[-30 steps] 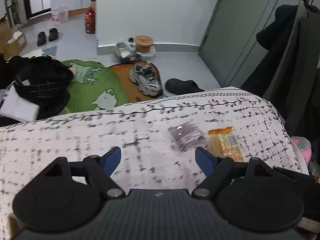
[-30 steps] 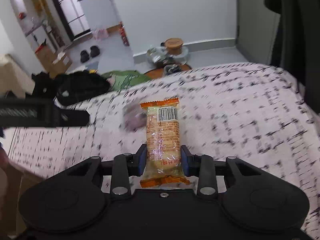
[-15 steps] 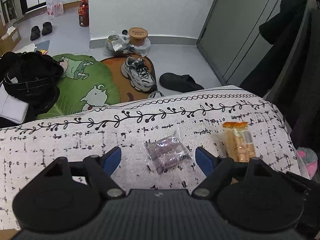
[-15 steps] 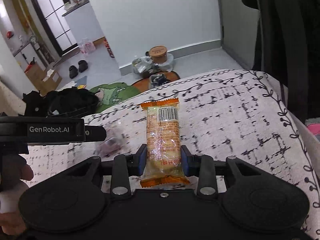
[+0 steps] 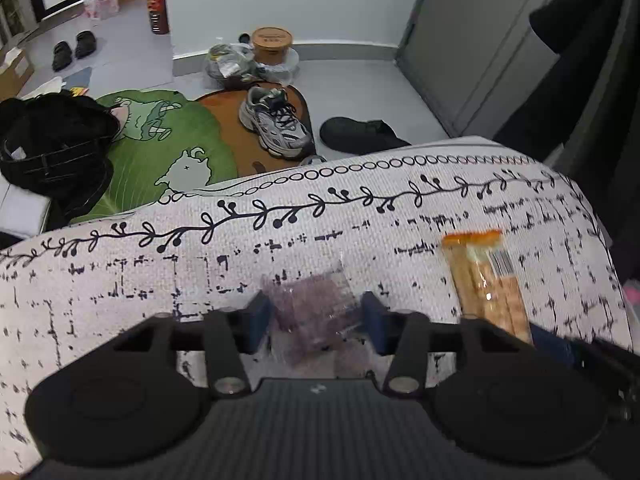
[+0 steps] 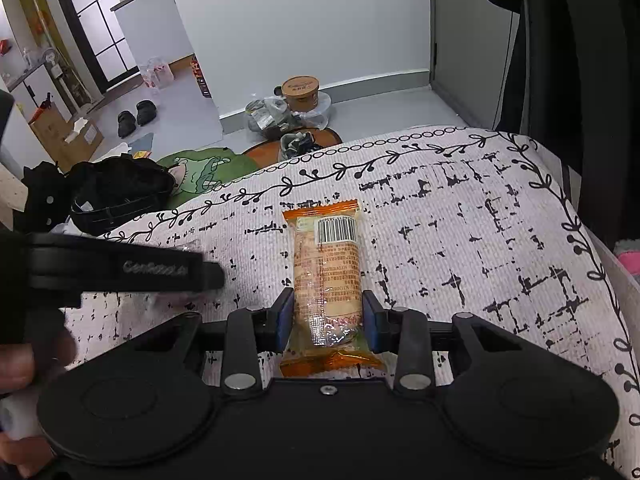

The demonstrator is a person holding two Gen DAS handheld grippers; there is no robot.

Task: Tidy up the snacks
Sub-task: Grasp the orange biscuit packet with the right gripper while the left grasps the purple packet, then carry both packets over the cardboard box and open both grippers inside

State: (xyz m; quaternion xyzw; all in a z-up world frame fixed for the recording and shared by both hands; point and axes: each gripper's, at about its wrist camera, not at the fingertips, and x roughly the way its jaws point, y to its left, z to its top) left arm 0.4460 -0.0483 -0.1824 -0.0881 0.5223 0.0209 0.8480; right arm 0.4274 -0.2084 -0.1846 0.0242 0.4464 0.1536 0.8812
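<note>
Two snack packets on a white table cloth (image 6: 460, 220) printed with black vine borders: an orange packet (image 6: 326, 276) bearing a barcode and small print too fine to read, pinched at its lower half by the right tongs (image 6: 324, 318); a clear purple-tinted packet (image 5: 314, 312), blurred, lying between the narrowed fingers of the left tongs (image 5: 316, 318), contact not certain. The left tool's side reads roughly "GenRobot.AI", smeared. Bare cloth lies right of the orange packet up to the border; both tongs point toward the far edge.
</note>
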